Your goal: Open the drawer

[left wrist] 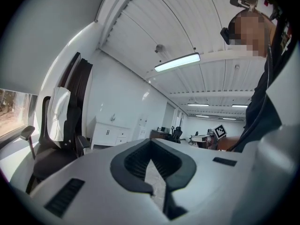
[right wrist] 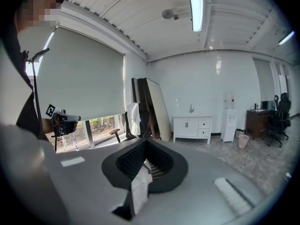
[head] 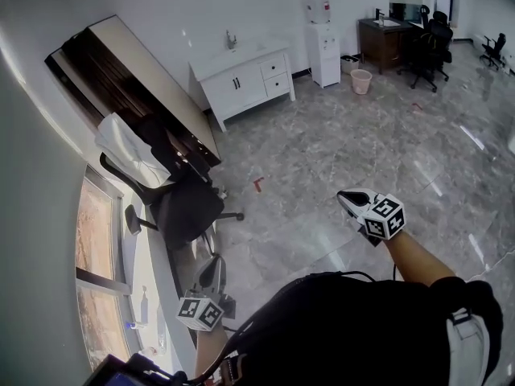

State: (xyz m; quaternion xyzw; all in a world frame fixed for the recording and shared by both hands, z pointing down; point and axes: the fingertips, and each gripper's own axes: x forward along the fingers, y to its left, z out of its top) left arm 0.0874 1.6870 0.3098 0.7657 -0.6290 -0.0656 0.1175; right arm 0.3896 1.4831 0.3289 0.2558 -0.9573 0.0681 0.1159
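Now, left gripper (left wrist: 151, 154) and right gripper (head: 351, 199) both clenched, empty. Drawer (head: 273, 67) far across floor in white cabinet (head: 233, 87). Rigid front, probably slides light; pinch small centre handle.

I wear a black top (head: 354, 336) with a thin black cable (head: 348, 275) across it and a white-grey patch (head: 467, 348) at one shoulder. My left gripper (left wrist: 152, 165) and right gripper (head: 344, 199) are white shells with black ribbed pads (right wrist: 129, 161) and black-and-white marker cubes (head: 385, 217).
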